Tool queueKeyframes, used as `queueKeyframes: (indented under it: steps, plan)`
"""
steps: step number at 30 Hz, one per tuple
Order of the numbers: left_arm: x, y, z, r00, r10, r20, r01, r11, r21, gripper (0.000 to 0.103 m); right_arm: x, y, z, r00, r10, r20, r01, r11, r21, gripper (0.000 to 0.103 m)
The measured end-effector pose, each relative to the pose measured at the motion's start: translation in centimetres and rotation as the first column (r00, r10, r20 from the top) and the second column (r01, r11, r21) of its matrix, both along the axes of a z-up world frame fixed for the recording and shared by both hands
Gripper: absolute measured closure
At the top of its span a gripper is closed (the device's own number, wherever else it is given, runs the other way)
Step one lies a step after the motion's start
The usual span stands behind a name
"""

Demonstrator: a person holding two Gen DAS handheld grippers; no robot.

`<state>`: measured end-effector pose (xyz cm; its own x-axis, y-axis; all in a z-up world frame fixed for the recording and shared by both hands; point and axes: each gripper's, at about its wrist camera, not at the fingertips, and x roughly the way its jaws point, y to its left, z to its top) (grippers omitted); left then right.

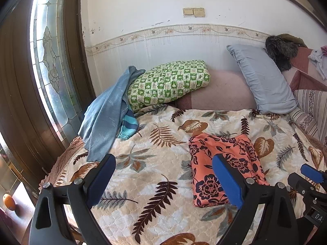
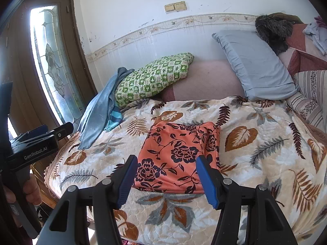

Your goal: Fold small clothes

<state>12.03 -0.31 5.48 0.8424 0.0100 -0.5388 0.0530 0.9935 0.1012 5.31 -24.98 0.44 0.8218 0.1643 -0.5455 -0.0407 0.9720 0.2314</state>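
the folded garment (image 2: 179, 155), orange with dark flowers, lies flat on the leaf-print blanket (image 2: 255, 163) of the bed, near the front edge. the right tool (image 2: 167, 180) hangs just short of the garment's near hem, its blue fingers (image 2: 208, 181) spread apart with nothing between them; the hem shows in the gap, and neither pad presses on the cloth. in the left wrist view the garment (image 1: 222, 167) sits to the right of centre, and the left tool (image 1: 163, 180) stands over bare blanket beside it, jaws wide and empty; its right finger (image 1: 229, 179) overlaps the garment's near part in the picture, though whether it touches cannot be told. the two tools are side by side, each showing at the edge of the other's view, and a hand (image 2: 30, 189) grips the left tool's handle. farther back, at the left edge of the bed, a blue sweater (image 1: 104, 120) lies crumpled, partly over a striped piece (image 1: 128, 125) and leaning on a green checked pillow (image 1: 169, 83). a grey-blue pillow (image 1: 263, 81) leans at the right, with a dark furry thing (image 1: 280, 49) behind it. a door with patterned glass (image 1: 51, 61) stands at the left.
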Motion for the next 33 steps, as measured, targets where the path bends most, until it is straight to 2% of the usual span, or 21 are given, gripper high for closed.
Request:
queueKeyframes:
  steps: [17,33]
  plan:
    - [0.6,1.1,0.1,1.0,0.009,0.008,-0.009,1.0,-0.021,0.007,1.0,1.4,0.9,1.0,0.018,0.014,-0.017,0.999,-0.028,0.04]
    - [1.9,1.6,-0.8,1.0,-0.005,-0.016,0.004,0.999,-0.043,0.007,2.5,2.6,0.0,0.999,0.044,-0.017,-0.045,0.998,-0.05,0.04]
